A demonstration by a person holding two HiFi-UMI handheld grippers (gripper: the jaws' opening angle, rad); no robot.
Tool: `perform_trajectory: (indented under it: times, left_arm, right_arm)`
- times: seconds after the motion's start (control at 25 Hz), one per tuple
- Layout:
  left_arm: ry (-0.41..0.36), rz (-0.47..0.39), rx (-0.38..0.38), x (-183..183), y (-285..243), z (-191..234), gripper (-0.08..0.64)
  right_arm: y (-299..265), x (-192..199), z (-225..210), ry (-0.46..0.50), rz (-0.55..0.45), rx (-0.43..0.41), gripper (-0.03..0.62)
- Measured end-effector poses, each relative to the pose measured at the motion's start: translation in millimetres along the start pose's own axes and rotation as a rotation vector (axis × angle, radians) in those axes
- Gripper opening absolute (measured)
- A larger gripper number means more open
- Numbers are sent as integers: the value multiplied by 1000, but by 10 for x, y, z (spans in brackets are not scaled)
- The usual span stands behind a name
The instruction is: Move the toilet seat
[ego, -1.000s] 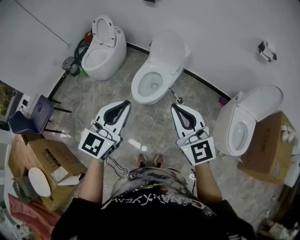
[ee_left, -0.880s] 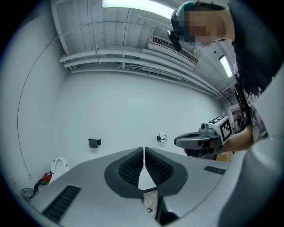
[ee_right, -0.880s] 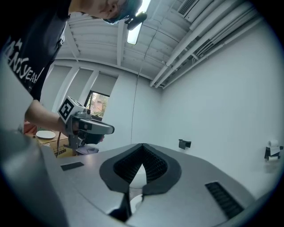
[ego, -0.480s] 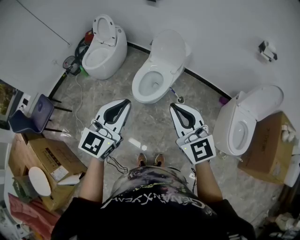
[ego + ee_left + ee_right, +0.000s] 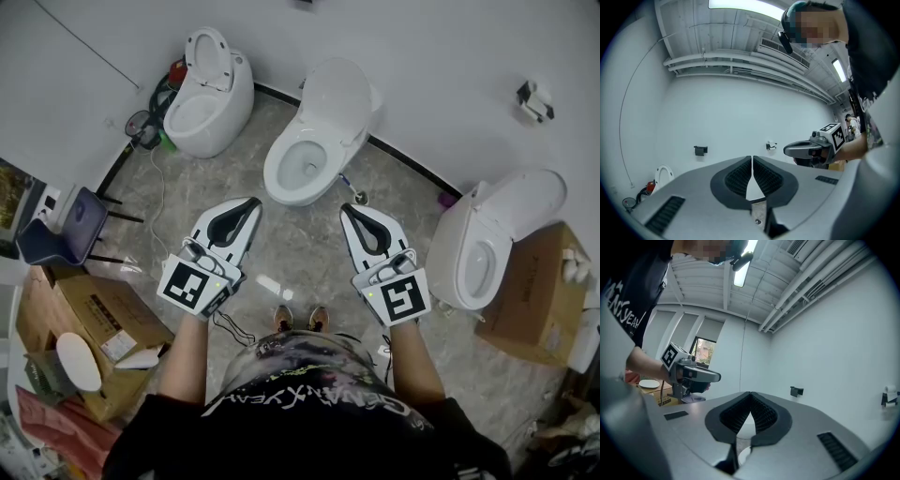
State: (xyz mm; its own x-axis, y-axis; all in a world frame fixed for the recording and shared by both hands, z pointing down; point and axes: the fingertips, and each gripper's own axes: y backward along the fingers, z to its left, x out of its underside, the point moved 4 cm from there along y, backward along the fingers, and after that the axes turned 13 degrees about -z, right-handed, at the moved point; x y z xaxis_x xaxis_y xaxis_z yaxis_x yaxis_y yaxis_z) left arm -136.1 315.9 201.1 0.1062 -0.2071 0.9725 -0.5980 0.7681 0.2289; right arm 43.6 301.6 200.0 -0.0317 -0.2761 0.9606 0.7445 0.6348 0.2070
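Three white toilets stand along the wall in the head view. The middle toilet (image 5: 309, 155) has its seat and lid raised against the wall, bowl open. My left gripper (image 5: 251, 203) is shut and empty, held above the floor short of that toilet's left side. My right gripper (image 5: 346, 211) is also shut with nothing in it, just right of the bowl's front. In the left gripper view the jaws (image 5: 752, 158) meet tip to tip, with the right gripper (image 5: 811, 149) beside them. In the right gripper view the jaws (image 5: 750, 393) are closed too.
A left toilet (image 5: 208, 92) has its lid up; a right toilet (image 5: 492, 239) stands beside a cardboard box (image 5: 539, 300). More boxes (image 5: 89, 323) and a dark chair (image 5: 56, 230) lie at the left. A cable (image 5: 159, 202) runs over the tiled floor. Wall holders (image 5: 532, 101) hang at right.
The right gripper has shifted very slightly left; the left gripper has stayed put. Both remain shut.
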Motion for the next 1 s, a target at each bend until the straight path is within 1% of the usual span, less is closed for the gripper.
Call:
perform_trajectory:
  times: [0.28,0.4,0.52,0.6,0.76,0.84,0.92,1.0]
  left_arm:
    - [12,1,17,26,7,10,32]
    - [6,4,23,48,-6,-7,32]
    - [-3,7,25,60,-9,-20,34]
    - [6,-3,25,42,-16,-24,40]
    - [-6,24,51,89,-4,-16,171]
    - [-8,19,57,83,-2,-25,201]
    - [1,3,57,52,-11,-46,235]
    - [-6,4,63,59,-23,-53,279]
  right_arm:
    - [-4,10,7,-6,2,0,5]
    - [1,28,1,-9,2,-4,48]
    - [7,46,-1,-11,4,-6,57]
    - [8,45,1,-17,5,-7,74]
    - [4,40,2,-29,7,-16,129]
    - [3,35,8,-33,3,-19,157]
    - [12,31,11,-39,1,-21,200]
    - [20,35,2,-47,13,-27,242]
